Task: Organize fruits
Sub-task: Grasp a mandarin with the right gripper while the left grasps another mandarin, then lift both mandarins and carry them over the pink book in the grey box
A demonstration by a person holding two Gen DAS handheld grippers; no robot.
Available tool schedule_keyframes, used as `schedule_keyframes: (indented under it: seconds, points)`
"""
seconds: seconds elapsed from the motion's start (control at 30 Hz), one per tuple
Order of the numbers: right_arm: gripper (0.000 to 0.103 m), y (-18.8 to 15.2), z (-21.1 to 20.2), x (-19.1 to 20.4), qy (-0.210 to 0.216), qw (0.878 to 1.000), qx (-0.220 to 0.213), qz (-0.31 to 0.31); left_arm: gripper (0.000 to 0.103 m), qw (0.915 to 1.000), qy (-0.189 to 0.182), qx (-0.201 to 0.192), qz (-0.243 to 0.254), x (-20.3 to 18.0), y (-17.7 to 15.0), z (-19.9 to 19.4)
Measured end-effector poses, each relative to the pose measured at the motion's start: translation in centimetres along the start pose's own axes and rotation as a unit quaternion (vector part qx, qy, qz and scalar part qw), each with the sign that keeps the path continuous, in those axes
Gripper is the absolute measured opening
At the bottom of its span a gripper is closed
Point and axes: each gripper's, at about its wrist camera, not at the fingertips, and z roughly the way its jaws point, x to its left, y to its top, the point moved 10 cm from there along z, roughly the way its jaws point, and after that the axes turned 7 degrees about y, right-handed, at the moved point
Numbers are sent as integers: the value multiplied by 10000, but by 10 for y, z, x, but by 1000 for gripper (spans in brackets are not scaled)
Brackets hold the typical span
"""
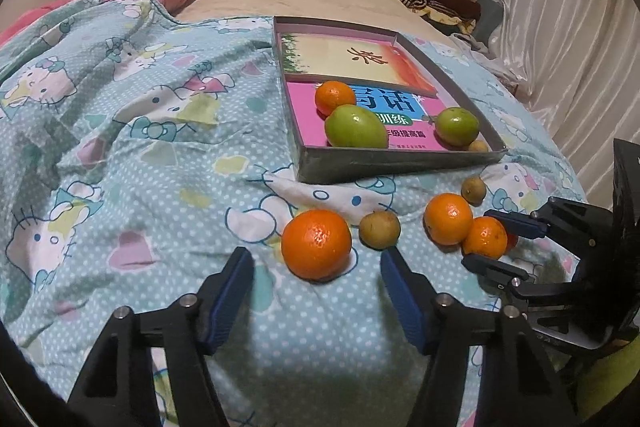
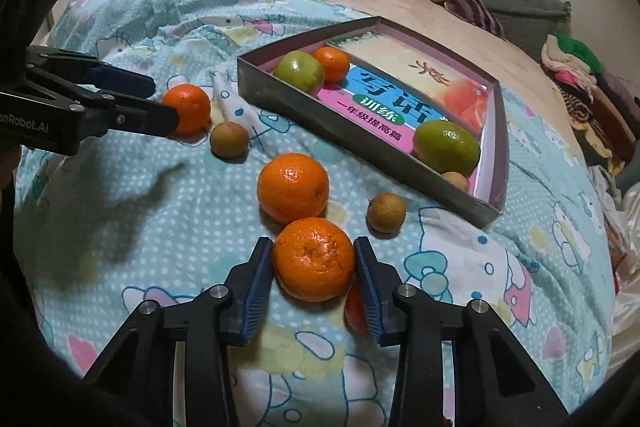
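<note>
Inside the box (image 1: 400,163): one orange (image 1: 335,98), two green fruits (image 1: 356,127); both hand-held grippers (image 1: 316,263) apart.

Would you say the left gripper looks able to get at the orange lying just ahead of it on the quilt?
Probably yes. The left gripper is open, and the orange sits on the quilt just beyond its fingers, nothing between them. The small brown fruit lies beside it, apparently apart.

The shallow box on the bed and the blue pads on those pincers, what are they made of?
The box looks like thin cardboard: flat folded walls, dull grey outside, pale matte lining inside. The pads on the right gripper seem to be ribbed rubber or soft plastic, matte blue with fine grooves, though the pictures cannot settle which. Their black arms look like hard plastic or metal with silver screws.
</note>
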Motion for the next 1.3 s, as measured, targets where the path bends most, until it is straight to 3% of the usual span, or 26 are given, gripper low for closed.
schedule_keyframes:
  seconds: [0.13,0.27,0.4,0.73,1.3]
  points:
    - [41,1,3,-2,26,10000,-58,38,60,9999,54,86,71,-2,0,12]
    - [41,0,-1,-2,32,9996,-262,143,48,9997,204,69,70,2,0,23]
    - [41,1,-9,-3,95,9987,-412,286,39,10000,53,-17,-23,4,4,23]
    - [41,3,-33,-12,369,9929,-749,844,37,9997,-58,-204,-146,6,14,1]
    - [41,8,-62,-45,266,9816,-1221,1442,37,9988,-168,-454,-105,-12,33,-24]
